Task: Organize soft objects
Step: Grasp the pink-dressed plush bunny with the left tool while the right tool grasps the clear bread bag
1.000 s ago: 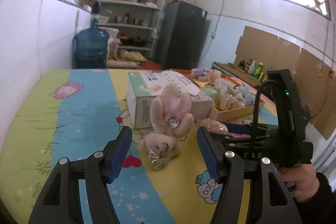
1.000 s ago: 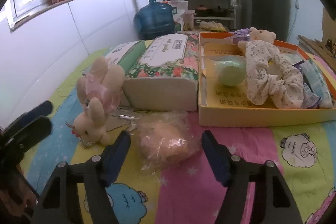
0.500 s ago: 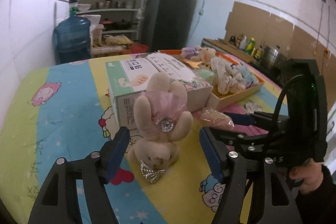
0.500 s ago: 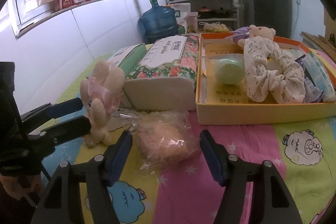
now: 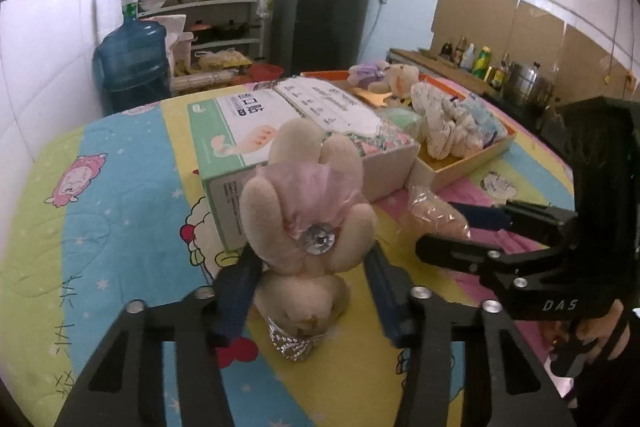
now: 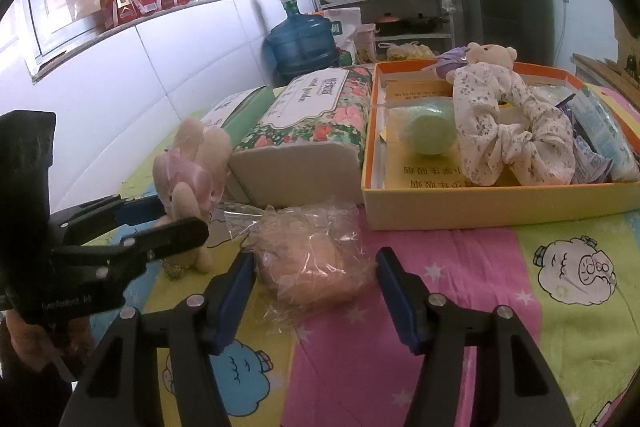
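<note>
A beige plush bunny (image 5: 308, 231) with a pink bow lies head-down on the colourful sheet. My left gripper (image 5: 306, 291) is open, its blue pads on both sides of the bunny's head without squeezing it. It also shows in the right wrist view (image 6: 160, 223) beside the bunny (image 6: 192, 167). My right gripper (image 6: 316, 287) is open around a peach soft ball in clear wrap (image 6: 308, 263), also in the left wrist view (image 5: 436, 215). An orange box (image 6: 480, 203) holds a green ball (image 6: 434, 131), a floral scrunchie (image 6: 508, 131) and a small bear (image 6: 490, 55).
Two tissue boxes, green-white (image 5: 236, 135) and floral (image 6: 304, 139), stand just behind the bunny and the wrapped ball. A blue water jug (image 5: 132, 63), shelves and a dark fridge (image 5: 320, 3) are beyond the bed. White tiled wall on the left.
My left gripper has moved forward so the bunny's head now sits between its pads, and the jaws have narrowed. My right gripper has edged closer to the wrapped ball.
</note>
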{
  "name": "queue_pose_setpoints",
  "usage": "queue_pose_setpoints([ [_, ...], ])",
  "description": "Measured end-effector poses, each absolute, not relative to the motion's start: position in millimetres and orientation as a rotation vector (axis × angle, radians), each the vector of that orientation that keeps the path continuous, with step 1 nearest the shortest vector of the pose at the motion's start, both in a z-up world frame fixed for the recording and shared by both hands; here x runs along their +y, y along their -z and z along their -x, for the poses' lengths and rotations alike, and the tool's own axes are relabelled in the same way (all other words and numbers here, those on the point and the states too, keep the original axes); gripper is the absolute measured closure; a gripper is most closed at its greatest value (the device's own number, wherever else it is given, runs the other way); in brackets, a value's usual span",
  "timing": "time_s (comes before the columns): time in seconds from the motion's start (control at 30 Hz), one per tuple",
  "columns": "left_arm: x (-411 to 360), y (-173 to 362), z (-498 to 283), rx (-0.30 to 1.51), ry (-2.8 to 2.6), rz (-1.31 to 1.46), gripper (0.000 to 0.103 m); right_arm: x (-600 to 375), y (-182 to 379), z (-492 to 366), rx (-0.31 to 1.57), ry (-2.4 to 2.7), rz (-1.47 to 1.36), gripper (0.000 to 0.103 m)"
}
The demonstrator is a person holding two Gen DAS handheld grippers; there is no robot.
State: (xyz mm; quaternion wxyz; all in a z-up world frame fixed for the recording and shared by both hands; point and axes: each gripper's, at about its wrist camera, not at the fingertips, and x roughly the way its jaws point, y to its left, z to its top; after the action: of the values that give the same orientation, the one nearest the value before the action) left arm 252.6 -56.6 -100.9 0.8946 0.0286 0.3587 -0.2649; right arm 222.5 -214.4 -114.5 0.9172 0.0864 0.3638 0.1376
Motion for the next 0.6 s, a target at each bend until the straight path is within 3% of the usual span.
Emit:
queue_pose_setpoints([
  [0.6, -44.1, 88.9, -224.4, 0.646, 0.566, 0.052, 0.059, -220.6, 112.5, -208.6, 0.732, -0.316, -0.246, 0.042],
])
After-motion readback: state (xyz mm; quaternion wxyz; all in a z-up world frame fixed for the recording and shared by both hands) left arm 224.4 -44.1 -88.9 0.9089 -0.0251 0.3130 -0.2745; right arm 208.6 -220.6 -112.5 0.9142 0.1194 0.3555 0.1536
